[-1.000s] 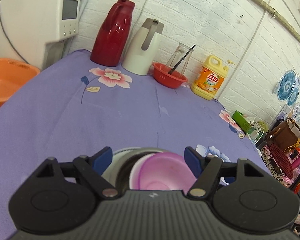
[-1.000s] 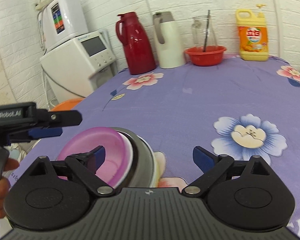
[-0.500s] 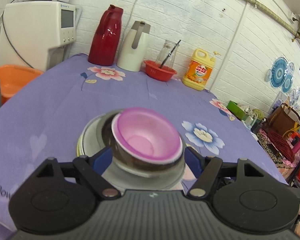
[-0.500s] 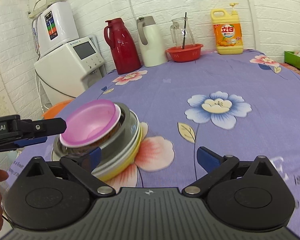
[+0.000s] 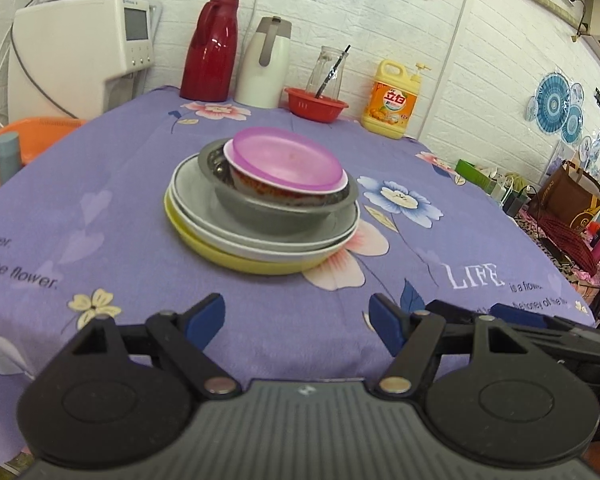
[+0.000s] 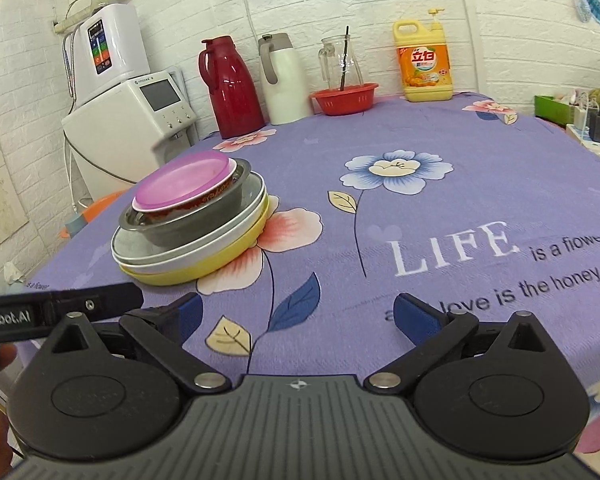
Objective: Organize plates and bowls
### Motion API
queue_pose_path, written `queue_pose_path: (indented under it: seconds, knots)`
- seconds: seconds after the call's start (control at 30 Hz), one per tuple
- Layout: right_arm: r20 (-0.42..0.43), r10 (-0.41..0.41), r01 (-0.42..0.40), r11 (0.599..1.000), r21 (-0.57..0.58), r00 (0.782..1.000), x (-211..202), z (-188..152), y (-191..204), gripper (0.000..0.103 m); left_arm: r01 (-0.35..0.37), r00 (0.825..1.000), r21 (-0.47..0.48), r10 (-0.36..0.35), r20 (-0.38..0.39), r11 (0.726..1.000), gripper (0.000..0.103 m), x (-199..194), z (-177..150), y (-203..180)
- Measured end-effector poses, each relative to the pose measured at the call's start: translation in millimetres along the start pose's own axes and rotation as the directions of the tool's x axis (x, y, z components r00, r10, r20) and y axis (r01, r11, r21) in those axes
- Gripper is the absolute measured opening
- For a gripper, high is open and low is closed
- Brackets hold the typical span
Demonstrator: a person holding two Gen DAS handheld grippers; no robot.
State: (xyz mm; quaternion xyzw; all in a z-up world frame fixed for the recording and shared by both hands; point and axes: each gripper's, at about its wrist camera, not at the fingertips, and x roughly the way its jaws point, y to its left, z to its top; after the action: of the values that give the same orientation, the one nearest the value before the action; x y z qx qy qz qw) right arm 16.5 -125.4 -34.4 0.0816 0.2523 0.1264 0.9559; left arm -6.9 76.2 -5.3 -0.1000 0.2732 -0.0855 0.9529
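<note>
Where the purple cloth [image 6: 440, 216] reads "LIFE is a flower", your stack sits mid-table: round pink bowl [image 5: 288, 160] in a patterned bowl, steel bowl [image 5: 276, 208], white plates, yellow plate [image 5: 236, 258]. Your left gripper [image 5: 298, 318] and right gripper [image 6: 298, 314] both gape, empty, near it; "nRobot.AI" marks one.

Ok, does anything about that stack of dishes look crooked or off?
Yes. The pink bowl and the patterned bowl under it sit tilted and off-centre in the steel bowl. The plates below lie flat. Nothing looks spilled or broken.
</note>
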Motion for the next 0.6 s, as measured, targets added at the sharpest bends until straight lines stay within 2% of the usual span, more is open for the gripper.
queue_pose_path:
  seconds: [0.17, 0.3, 0.43, 0.6]
  knots:
    - [-0.004, -0.042, 0.042, 0.999, 0.003, 0.999, -11, -9, 5, 0.103, -0.051, 0.998, 0.026, 0.05, 0.025, 0.998, 0.072, -13, -16, -1]
    - [0.0, -0.024, 0.024, 0.999, -0.022, 1.0, -14, -14, 10, 0.103, -0.098, 0.995, 0.047, 0.096, 0.034, 0.994, 0.072, -15, -23, 0]
    - [-0.015, -0.016, 0.016, 0.999, -0.047, 1.0, -11, -17, 16, 0.103, -0.115, 0.993, 0.032, 0.114, 0.019, 0.993, 0.072, -8, -24, 3]
    - [-0.022, -0.016, 0.016, 0.999, -0.042, 1.0, -11, -19, 14, 0.103, -0.154, 0.988, 0.062, 0.153, 0.028, 0.986, 0.072, -7, -27, 0]
